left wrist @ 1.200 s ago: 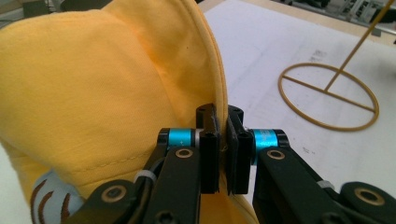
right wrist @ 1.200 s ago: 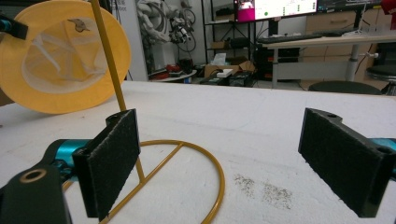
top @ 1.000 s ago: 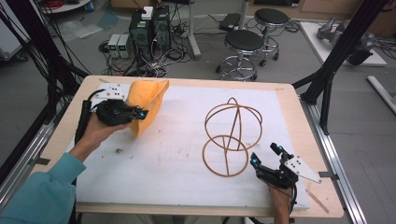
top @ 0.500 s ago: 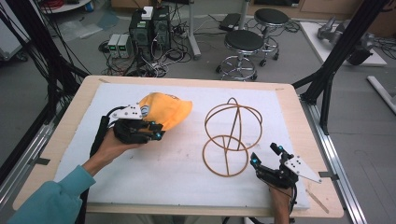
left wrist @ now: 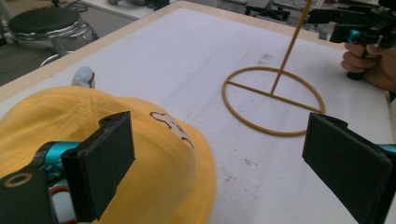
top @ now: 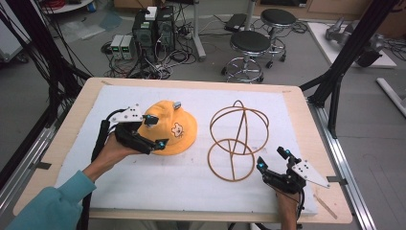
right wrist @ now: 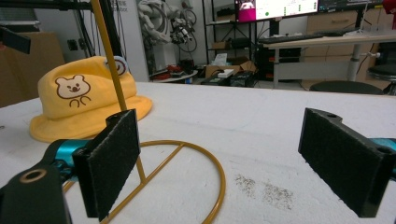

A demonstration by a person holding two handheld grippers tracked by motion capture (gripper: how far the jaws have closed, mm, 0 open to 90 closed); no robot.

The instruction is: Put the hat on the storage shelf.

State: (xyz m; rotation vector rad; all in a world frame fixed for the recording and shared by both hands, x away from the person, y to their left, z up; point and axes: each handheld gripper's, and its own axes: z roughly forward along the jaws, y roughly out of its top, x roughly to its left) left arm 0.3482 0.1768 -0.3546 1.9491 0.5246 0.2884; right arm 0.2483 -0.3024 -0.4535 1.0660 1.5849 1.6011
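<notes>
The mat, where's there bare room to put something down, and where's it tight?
Free: the near strip of the mat between the left gripper and right gripper, and the far strip behind the hat and wire stand. Tight: the narrow gap between hat and stand, and the near right corner around the right gripper.

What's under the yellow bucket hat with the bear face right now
The yellow bucket hat sits brim-down on the white table mat. Only mat shows around its brim; anything beneath the crown is covered. The open left gripper is at its near side.
</notes>
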